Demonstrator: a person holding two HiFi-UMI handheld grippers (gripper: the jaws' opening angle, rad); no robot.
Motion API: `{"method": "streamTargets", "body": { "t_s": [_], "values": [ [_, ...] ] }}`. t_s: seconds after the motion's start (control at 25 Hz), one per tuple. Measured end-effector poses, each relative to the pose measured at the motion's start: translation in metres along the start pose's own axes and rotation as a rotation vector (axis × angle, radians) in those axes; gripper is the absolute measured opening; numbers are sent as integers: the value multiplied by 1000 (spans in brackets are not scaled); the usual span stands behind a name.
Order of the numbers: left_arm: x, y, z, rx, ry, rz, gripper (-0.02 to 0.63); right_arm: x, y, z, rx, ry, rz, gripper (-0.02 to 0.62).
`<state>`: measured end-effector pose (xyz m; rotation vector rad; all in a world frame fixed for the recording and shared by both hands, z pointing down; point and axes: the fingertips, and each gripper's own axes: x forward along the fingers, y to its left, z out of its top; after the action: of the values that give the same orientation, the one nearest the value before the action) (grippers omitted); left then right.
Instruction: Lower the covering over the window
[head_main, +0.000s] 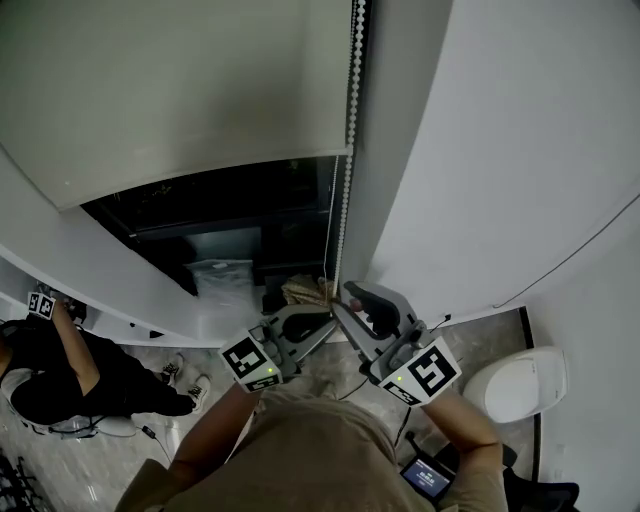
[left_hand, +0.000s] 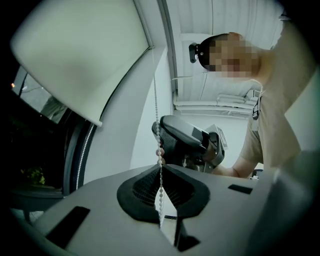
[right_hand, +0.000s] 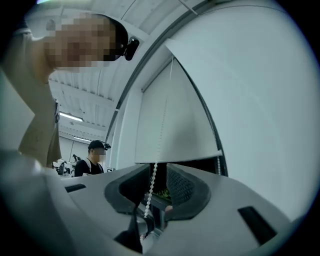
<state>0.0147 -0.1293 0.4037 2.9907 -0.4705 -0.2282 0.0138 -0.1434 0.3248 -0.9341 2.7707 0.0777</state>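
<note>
My left tool (left_hand: 160, 172) clenched on bead chain (left_hand: 156, 115); my right tool (right_hand: 156, 182) released, jaws loose around chain - risk: beads slip through left grip, blind (head_main: 170, 90) stalls.

No words, numbers or brand names can be read anywhere. The left marker cube (head_main: 250, 362) and the right marker cube (head_main: 428, 372) carry only black-and-white square patterns, not letters. A small lit screen (head_main: 427, 478) at the lower edge of the head view is too small to read.
</note>
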Motion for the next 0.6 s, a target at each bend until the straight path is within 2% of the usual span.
{"method": "streamTargets", "body": {
  "t_s": [0.12,0.24,0.32,0.4,0.44,0.52,0.6],
  "values": [
    [0,-1,1,16,12,-1,25,14,4,1,-15,-2,29,43],
    [-3,-3,3,22,11,-30,25,14,0,-1,24,-23,26,13],
    [-13,-3,16,-36,-65,-84,32,8,-5,-9,59,-20,18,11],
    [-23,4,42,-117,-183,-99,121,1,-3,-34,98,43,29,10],
    [-23,7,56,-121,-222,-91,133,-2,2,-48,112,80,39,10],
    [-14,11,80,-63,-241,-70,147,-2,9,-68,121,121,60,10],
    [0,13,93,9,-215,-48,146,3,16,-70,113,126,79,11]
  ]
}}
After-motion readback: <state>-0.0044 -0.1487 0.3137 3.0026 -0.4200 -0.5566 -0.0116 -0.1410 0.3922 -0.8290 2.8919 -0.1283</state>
